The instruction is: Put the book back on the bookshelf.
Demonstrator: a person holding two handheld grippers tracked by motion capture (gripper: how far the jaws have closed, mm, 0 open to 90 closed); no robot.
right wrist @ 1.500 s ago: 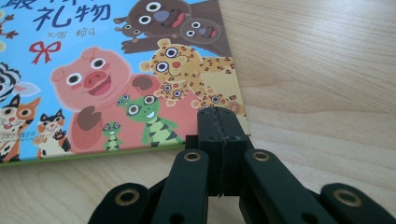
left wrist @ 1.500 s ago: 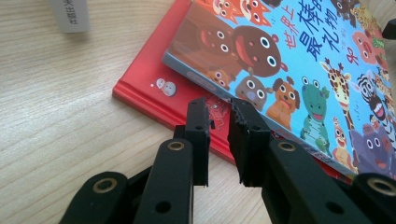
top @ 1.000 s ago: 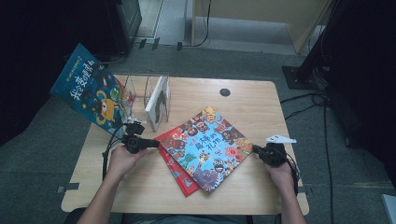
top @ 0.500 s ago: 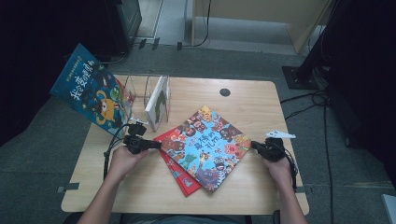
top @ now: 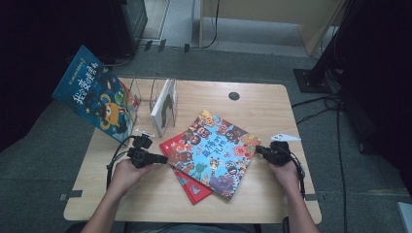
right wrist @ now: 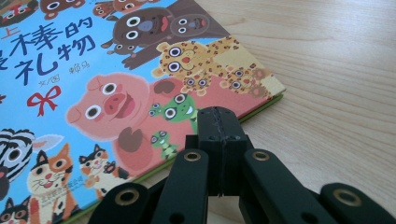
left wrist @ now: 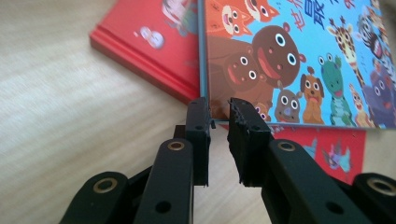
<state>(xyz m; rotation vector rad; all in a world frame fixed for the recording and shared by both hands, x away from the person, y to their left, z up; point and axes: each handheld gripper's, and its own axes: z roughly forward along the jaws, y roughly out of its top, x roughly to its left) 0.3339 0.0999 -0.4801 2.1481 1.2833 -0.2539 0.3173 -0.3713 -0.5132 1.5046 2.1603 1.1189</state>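
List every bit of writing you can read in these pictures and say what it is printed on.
"棒的礼物": large dark blue characters on the cover of the blue animal book, right gripper view.
"文/图": small print under that title; the characters beside it are too blurred to read.
Bottom-edge line on the same cover: too small to read.
Dark blue book leaning at the left of the table: large yellow title, too blurred to read.
Red book: no readable text.
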